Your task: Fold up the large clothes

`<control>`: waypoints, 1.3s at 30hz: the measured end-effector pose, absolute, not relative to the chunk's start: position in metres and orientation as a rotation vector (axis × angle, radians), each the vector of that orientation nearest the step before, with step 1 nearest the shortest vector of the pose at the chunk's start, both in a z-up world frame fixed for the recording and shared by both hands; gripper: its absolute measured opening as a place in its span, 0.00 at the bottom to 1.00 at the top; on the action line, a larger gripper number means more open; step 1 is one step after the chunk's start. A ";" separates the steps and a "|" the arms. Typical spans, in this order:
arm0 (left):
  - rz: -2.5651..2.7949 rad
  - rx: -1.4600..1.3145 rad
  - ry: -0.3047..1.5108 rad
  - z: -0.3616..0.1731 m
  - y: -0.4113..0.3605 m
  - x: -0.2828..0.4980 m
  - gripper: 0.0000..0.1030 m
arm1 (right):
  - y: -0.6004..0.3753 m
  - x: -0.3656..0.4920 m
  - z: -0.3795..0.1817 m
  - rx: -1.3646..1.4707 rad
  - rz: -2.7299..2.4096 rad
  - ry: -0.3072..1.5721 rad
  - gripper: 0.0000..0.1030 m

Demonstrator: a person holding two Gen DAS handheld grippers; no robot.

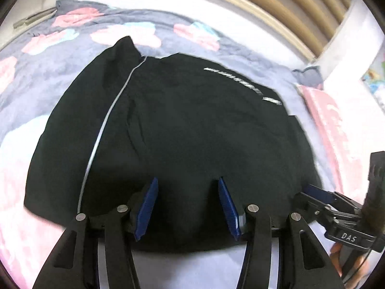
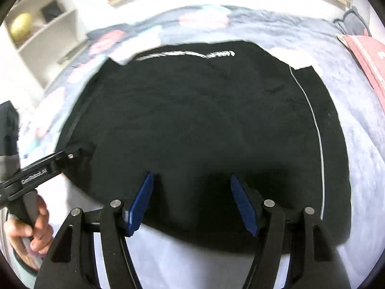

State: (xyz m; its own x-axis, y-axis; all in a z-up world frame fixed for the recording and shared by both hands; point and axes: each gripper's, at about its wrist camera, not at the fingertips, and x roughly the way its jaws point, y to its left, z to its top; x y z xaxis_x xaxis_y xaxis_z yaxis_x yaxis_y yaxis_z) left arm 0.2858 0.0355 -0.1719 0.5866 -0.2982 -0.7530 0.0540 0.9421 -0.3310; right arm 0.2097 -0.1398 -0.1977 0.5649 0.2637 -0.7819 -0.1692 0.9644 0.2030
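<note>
Our left gripper (image 1: 187, 207) and right gripper (image 2: 192, 204) hang with jaws apart, gripping nothing. The black garment (image 1: 182, 130) lies spread on the floral bedspread (image 1: 72, 36) just beyond both sets of pads, near hem beneath them; we judge this stance suits picking that hem up for a fold.

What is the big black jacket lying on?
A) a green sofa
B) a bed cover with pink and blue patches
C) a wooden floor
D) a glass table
B: the black jacket lies spread flat on a soft grey bed cover with pink and light blue patches showing all around it.
</note>
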 end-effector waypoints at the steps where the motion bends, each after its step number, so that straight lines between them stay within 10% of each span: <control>1: -0.221 -0.293 0.914 -0.171 0.032 0.276 0.52 | -0.139 0.203 -0.196 0.096 0.244 0.923 0.69; 39: -0.179 -0.087 0.867 -0.225 0.016 0.229 0.57 | -0.110 0.153 -0.277 -0.094 -0.031 0.739 0.97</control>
